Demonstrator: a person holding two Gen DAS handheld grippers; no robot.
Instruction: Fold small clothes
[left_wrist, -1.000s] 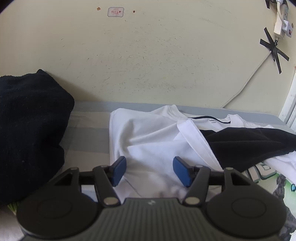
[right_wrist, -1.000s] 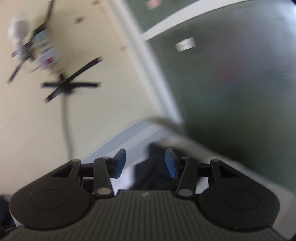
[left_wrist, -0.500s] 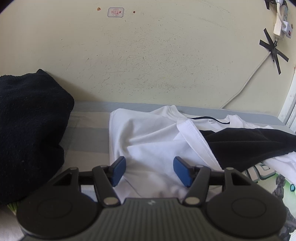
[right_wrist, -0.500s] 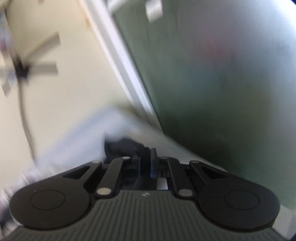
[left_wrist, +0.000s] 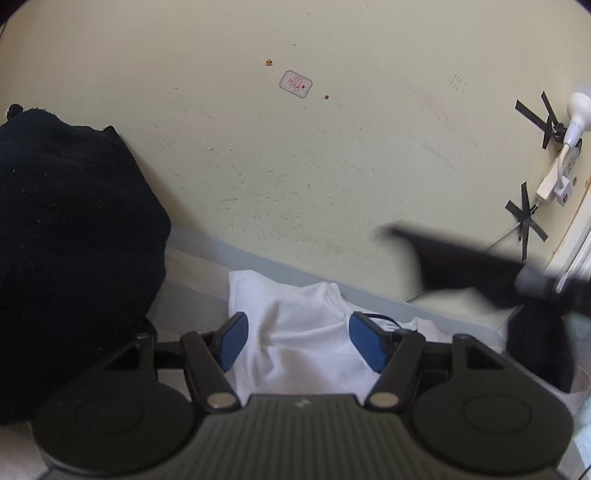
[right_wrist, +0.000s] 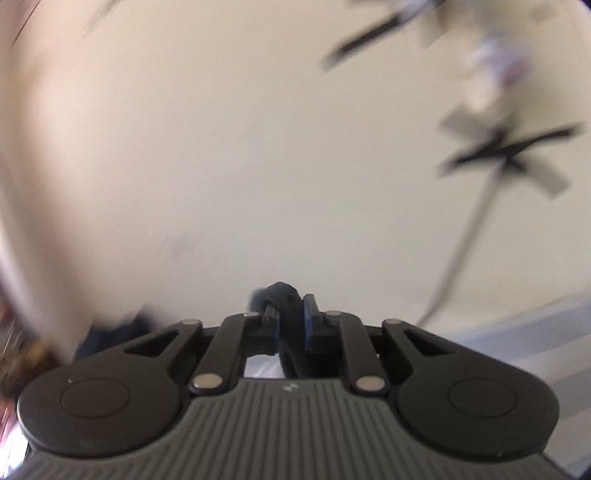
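So my right gripper (right_wrist: 290, 314) is pinched on a fold of the small dark fabric garment (left_wrist: 465, 258), its jaws having just been easing apart a little with the cloth bunched between the pads, and I carry it up in front of the cream wall (left_wrist: 295, 166) so that it hangs free of the pile and can be laid out flat for folding (the right view is too blurred to say how much of it hangs below). My left gripper (left_wrist: 299, 345) has nothing in it, its blue pads standing wide apart above the crumpled white cotton T-shirt (left_wrist: 295, 332), which lies on the pale grey striped bedsheet (left_wrist: 192, 266) near the wall, presumably left there for its own turn. To the left, a bulky black towelling heap (left_wrist: 66, 240) sits well apart from the shirt.
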